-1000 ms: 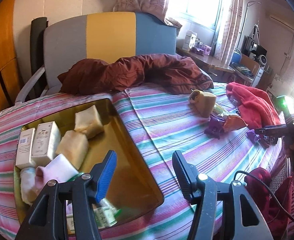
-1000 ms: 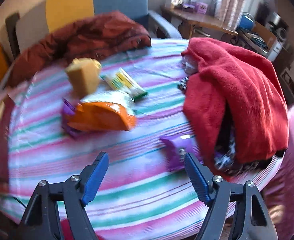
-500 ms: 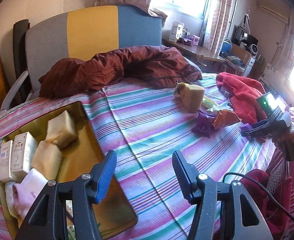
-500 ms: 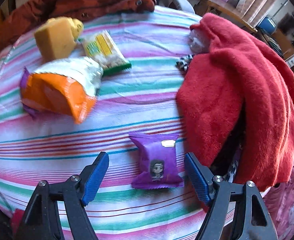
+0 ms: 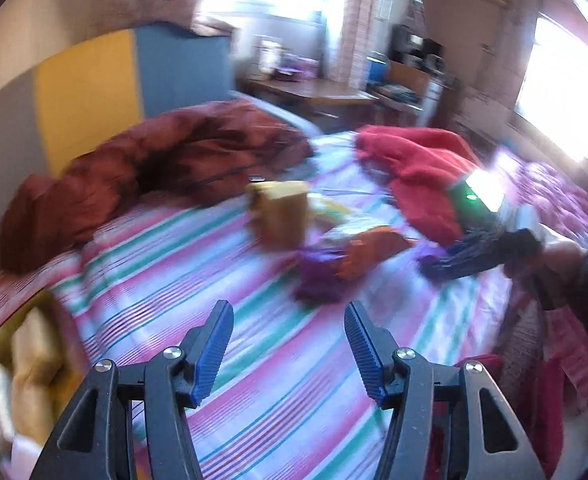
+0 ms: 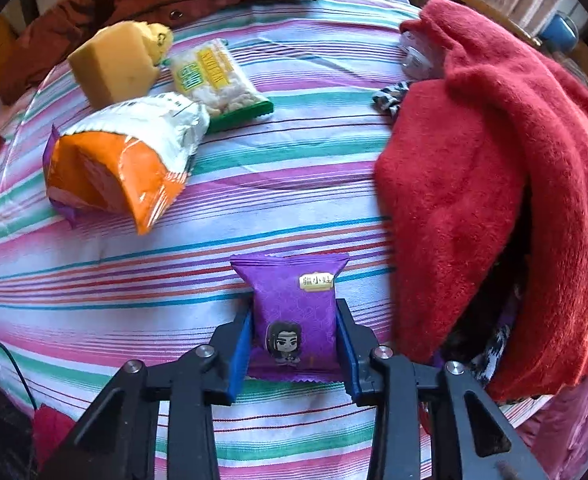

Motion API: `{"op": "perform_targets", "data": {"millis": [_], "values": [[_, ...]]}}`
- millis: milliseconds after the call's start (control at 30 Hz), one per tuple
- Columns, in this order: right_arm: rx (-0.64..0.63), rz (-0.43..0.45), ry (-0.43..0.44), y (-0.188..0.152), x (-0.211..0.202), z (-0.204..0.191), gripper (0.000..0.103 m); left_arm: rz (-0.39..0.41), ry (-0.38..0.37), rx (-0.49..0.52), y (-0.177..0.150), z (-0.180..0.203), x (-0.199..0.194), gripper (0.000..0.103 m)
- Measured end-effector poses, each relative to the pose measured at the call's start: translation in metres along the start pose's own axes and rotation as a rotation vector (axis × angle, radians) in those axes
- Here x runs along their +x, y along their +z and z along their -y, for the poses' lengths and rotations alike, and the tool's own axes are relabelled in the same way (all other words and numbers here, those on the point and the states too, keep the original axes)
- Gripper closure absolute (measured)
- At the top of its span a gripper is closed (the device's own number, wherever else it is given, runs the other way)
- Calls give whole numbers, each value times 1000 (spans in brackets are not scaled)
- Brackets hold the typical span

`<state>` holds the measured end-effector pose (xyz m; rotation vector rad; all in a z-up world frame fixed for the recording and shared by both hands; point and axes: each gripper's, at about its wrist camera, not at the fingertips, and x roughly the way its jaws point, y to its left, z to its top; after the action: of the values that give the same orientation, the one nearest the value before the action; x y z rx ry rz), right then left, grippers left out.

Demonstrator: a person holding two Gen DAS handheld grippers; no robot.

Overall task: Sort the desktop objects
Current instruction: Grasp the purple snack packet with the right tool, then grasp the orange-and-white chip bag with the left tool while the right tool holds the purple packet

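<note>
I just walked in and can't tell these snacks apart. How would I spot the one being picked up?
On the striped tablecloth, beside the red blanket, the right gripper pinches a small purple packet. Unlike the orange bag, it bears a cartoon figure.

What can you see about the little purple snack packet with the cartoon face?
The purple snack packet is a small, shiny plastic pillow pack with crimped ends, a gold label and a cartoon face. It lies flat on the striped tablecloth, beside the red towel. The right hand-held gripper pinches its two sides.

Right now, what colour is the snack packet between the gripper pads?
Purple snack packet; right wrist view.
</note>
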<state>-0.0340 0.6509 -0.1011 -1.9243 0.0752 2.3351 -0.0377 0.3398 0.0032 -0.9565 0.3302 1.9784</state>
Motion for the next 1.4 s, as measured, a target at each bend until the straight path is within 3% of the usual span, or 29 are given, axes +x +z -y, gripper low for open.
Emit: {"op": "perform_targets", "data": {"millis": [133,333,400,600,967,1033,1200,1400], "values": [[-4,5,12,-4,-3,-1,65,-12,-66,128,24,27,25,42],[-11,7,21,-7,-8,-3,65,-80,-147,351,48,70,76,29],[-10,8,31,-8,-9,-4,65,-94,-149,399,55,80,91,22],[-11,11,55,-10,-14,-6,65,-163,-130,541,65,94,138,21],[3,16,99,-14,-24,-8,65,-312,-207,526,70,86,207,23],[3,16,99,-15,-25,-9,65,-328,-224,497,68,87,214,31],[7,14,102,-14,-27,-13,65,-295,-231,424,61,90,210,43],[8,18,89,-15,-34,-17,65,-232,-224,358,52,93,179,44]]}}
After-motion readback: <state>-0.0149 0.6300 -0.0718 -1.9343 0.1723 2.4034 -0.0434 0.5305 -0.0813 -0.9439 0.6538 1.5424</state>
